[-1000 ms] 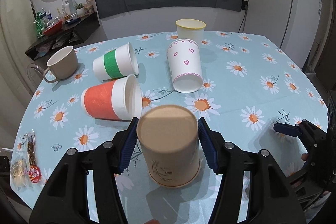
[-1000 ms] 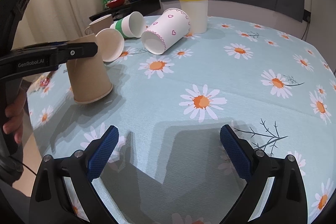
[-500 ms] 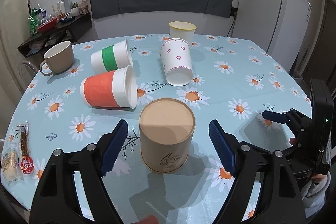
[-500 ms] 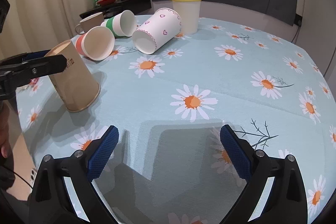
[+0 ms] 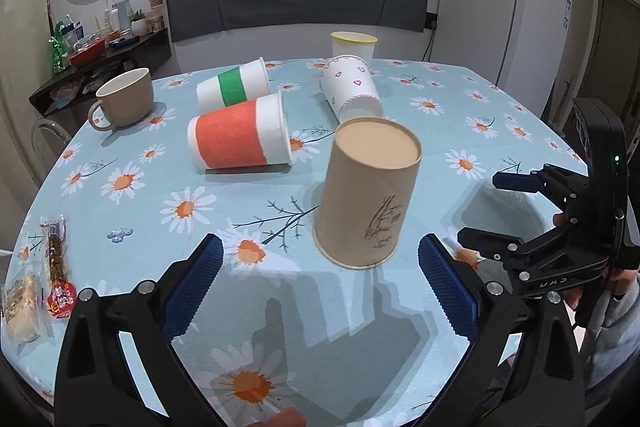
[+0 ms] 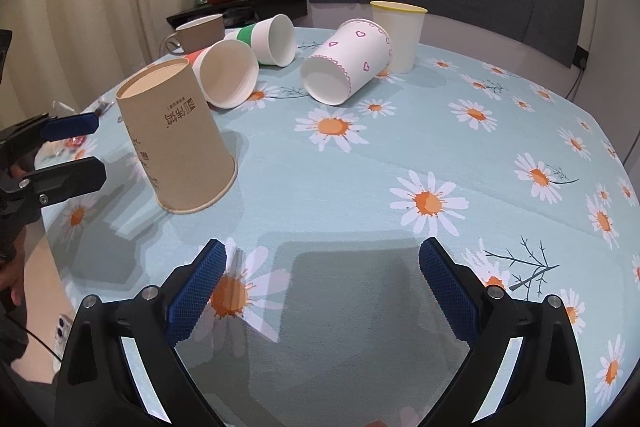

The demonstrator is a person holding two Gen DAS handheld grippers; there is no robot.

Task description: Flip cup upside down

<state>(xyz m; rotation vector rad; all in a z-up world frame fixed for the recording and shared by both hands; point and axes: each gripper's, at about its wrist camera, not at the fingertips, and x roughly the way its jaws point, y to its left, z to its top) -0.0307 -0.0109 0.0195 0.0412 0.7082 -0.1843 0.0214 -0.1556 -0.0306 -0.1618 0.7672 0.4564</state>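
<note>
A brown paper cup (image 5: 366, 193) stands upside down on the daisy tablecloth, rim on the cloth; it also shows in the right wrist view (image 6: 178, 139). My left gripper (image 5: 320, 283) is open and empty, pulled back just short of the cup; its tips show at the left of the right wrist view (image 6: 70, 151). My right gripper (image 6: 322, 287) is open and empty over bare cloth, to the right of the cup; it shows in the left wrist view (image 5: 504, 209).
An orange-banded cup (image 5: 240, 135), a green-banded cup (image 5: 234, 87) and a heart-print cup (image 5: 352, 89) lie on their sides. A yellow-rimmed cup (image 5: 353, 45) and a beige mug (image 5: 126, 99) stand upright behind. Snack packets (image 5: 36, 287) lie at the left table edge.
My left gripper opened, let go of the brown cup and drew back from it. The cup stays upside down on the cloth. My right gripper stayed open.
</note>
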